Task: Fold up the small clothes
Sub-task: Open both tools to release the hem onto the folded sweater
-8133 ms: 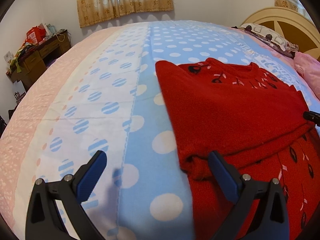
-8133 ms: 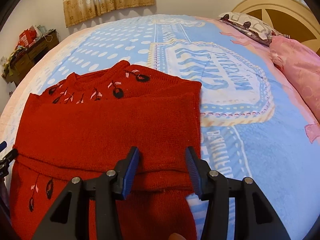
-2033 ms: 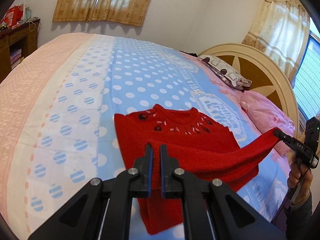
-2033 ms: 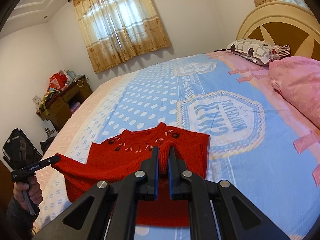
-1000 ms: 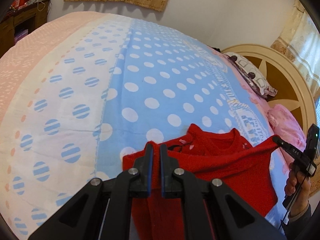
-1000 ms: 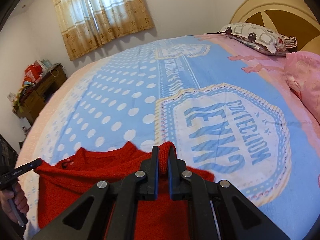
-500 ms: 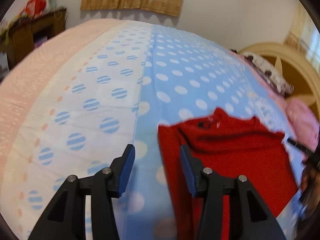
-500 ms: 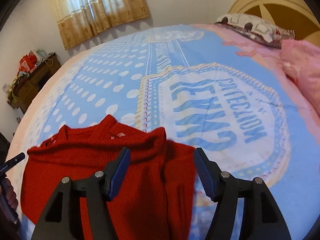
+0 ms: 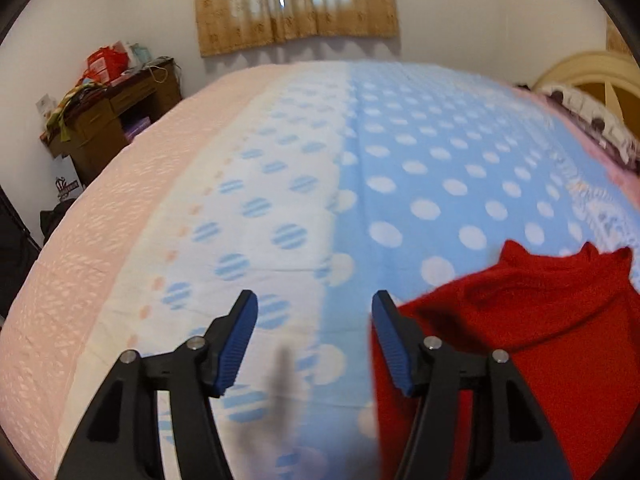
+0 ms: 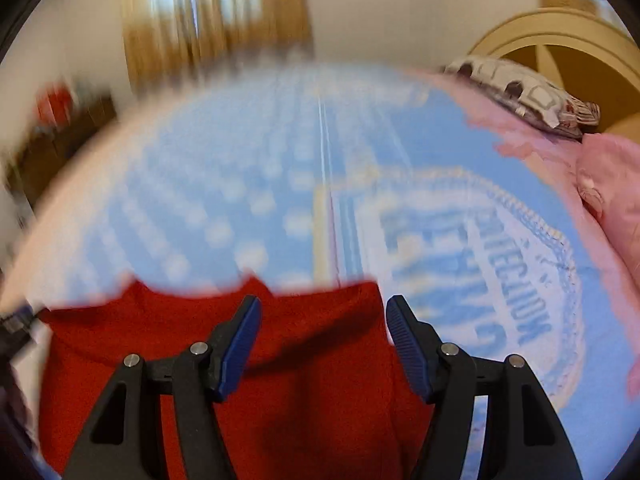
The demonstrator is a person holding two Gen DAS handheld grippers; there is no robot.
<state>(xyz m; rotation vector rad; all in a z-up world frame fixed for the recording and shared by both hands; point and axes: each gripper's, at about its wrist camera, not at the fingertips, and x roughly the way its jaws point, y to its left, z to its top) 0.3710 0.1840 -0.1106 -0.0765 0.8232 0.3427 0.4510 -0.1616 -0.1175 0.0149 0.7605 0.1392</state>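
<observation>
Red sweater (image 9: 532, 320) lies folded on bedspread (image 9: 400, 168), neckline edge toward far side of bed. Landmark: sweater.

Left gripper (image 9: 314, 332): jaws spread wide, holding nothing; positioned off sweater's left edge, right finger (image 9: 390, 338) at that edge, contact not clear; left finger over bare bedspread.

Right gripper (image 10: 323, 338): jaws spread wide, empty; above sweater's right half, right finger near its right edge. View heavily motion-blurred.

Pink pillow (image 10: 612, 184) well apart from sweater, beyond its right side.
</observation>
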